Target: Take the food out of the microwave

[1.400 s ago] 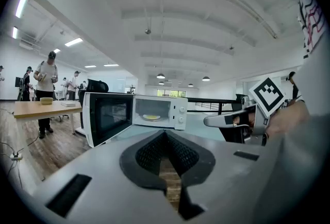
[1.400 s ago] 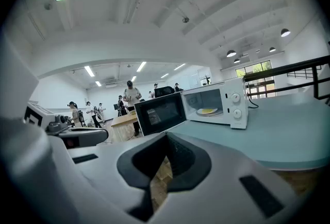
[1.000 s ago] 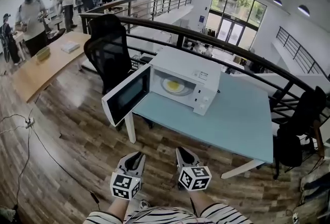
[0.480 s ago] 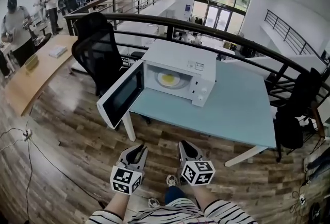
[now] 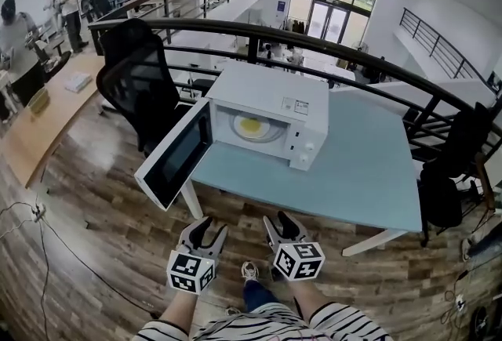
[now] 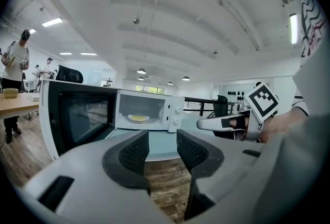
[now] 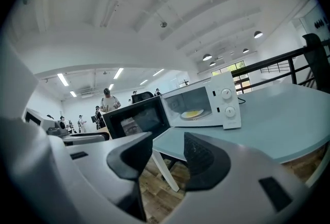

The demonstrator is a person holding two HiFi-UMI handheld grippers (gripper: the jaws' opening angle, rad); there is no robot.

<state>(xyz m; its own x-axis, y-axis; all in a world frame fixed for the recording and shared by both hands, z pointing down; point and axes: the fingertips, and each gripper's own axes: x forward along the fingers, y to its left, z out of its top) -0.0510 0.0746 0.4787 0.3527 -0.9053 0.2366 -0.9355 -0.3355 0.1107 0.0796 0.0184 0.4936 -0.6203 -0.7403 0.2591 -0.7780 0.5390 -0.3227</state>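
Floor lies between table edge and left gripper, right gripper, their empty fingers spreading.

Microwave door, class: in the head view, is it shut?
No, the microwave door stands swung open to the left, leaving the yellow food visible inside the microwave.

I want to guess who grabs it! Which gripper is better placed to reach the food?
Probably the right gripper: the open microwave door juts out nearer the left gripper. Both are empty, jaws opening, far from the yellow food.
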